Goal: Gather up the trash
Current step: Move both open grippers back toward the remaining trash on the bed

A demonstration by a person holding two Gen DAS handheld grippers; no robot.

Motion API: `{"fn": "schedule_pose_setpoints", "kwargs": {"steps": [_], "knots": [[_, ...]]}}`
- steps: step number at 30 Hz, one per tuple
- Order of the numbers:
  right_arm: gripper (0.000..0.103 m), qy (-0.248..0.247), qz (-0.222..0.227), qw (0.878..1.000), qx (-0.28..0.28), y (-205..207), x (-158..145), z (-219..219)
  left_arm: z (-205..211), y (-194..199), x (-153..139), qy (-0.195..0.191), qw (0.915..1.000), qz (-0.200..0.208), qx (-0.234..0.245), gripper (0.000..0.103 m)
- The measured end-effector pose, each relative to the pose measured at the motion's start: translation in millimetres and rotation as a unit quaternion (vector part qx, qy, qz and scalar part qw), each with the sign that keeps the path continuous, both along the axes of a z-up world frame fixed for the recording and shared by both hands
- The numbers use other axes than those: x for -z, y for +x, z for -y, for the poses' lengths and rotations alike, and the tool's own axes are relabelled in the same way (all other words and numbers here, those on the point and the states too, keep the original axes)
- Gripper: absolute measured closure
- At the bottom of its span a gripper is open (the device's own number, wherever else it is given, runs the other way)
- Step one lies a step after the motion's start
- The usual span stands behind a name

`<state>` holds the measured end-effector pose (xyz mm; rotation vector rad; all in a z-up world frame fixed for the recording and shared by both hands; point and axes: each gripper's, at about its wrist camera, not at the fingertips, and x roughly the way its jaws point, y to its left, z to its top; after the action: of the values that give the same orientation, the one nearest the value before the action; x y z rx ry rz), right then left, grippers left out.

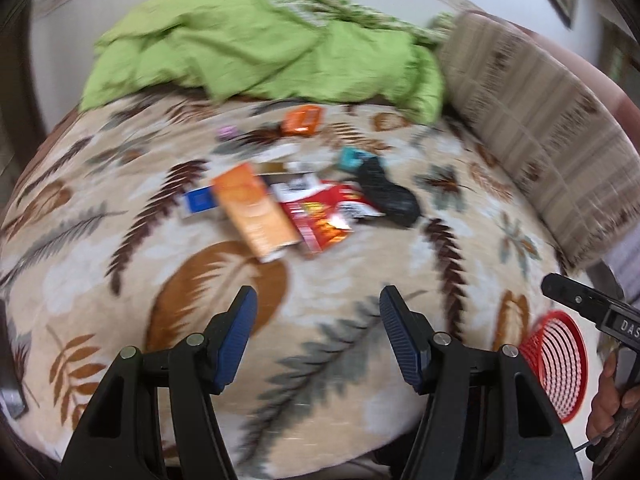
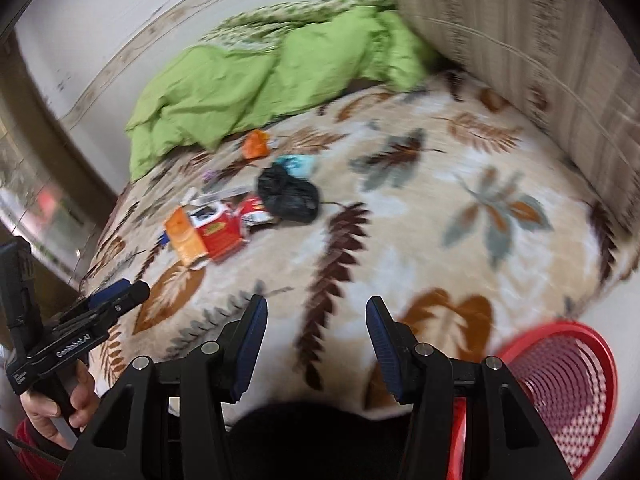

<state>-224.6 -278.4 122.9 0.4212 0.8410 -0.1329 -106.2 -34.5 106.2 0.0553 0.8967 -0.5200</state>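
Two handheld grippers hang over the near edge of a bed spread with a leaf-patterned blanket (image 1: 120, 216), both jaws released and holding nothing. The left gripper (image 1: 318, 300) and the right gripper (image 2: 317, 310) sit side by side above bare blanket, each gripped by a hand (image 2: 60, 404). Just off the blanket's near right corner stands a red mesh wastebasket (image 2: 568, 384), beside the right gripper.

Farther up, around the blanket's middle, the trash lies in a loose heap: an orange carton (image 1: 256, 212) touching a red snack wrapper (image 1: 320, 216), a blue-and-white packet (image 1: 200, 200) at the carton's left, and a crumpled black plastic bag (image 1: 388, 192) at the wrapper's right. Beyond the heap lie a teal scrap (image 1: 352, 159), a small orange packet (image 1: 302, 120) and a tiny purple piece (image 1: 225, 133).

At the blanket's far edge a green quilt (image 1: 256, 48) is bunched, with a striped headboard cushion (image 1: 540, 120) along the right side.
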Motion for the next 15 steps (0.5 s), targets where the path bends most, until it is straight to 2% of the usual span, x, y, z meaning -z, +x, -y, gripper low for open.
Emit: {"fn": "schedule_pose_setpoints", "kwargs": {"steps": [6, 15], "knots": [[0.045, -0.016, -0.008, 0.999, -0.027, 35.5, 5.4, -18.6, -24.8, 34.9, 14.7, 0.001, 0.9974, -0.026, -0.067, 0.04], [0.043, -0.009, -0.013, 0.999, -0.035, 53.4, 14.8, -21.9, -14.6, 102.0, 42.6, -0.013, 0.9901, -0.06, -0.126, 0.04]]}}
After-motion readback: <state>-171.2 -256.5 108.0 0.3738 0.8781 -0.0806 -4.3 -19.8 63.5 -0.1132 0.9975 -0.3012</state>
